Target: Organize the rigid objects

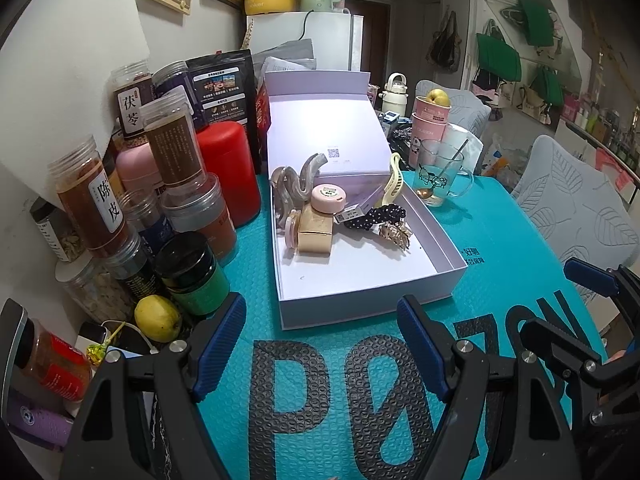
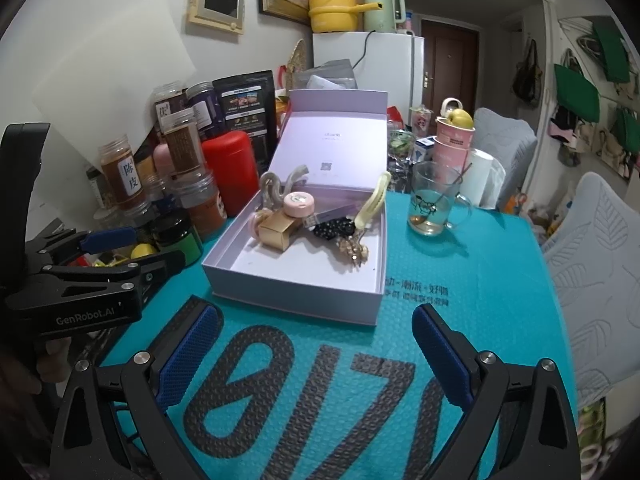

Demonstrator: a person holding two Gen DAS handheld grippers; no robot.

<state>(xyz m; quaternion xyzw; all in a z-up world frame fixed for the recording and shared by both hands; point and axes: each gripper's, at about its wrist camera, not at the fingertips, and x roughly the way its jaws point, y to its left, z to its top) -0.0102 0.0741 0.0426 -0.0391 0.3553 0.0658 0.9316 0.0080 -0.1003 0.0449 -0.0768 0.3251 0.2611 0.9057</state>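
An open white box (image 1: 448, 276) (image 2: 296, 296) stands on the teal mat, lid up. Inside it lie a gold carton (image 1: 316, 234) (image 2: 276, 232), a pink round tin (image 1: 328, 198) (image 2: 299, 204), a grey hair claw (image 1: 288, 188), a yellow hair clip (image 1: 394, 184) (image 2: 374, 198), a black dotted scrunchie (image 1: 376, 216) (image 2: 334, 228) and a gold clip (image 1: 396, 236) (image 2: 354, 254). My left gripper (image 1: 322, 340) is open and empty in front of the box. My right gripper (image 2: 316, 344) is open and empty, also before the box, and it shows at the right of the left wrist view (image 1: 592, 300).
Several jars (image 1: 100, 208), a red canister (image 1: 228, 172) (image 2: 232, 168) and a lemon (image 1: 157, 318) crowd the left side. A glass mug with a spoon (image 1: 438, 180) (image 2: 434, 206) and pink cups (image 2: 454, 140) stand right of the box. Chairs (image 2: 600, 248) are at the right.
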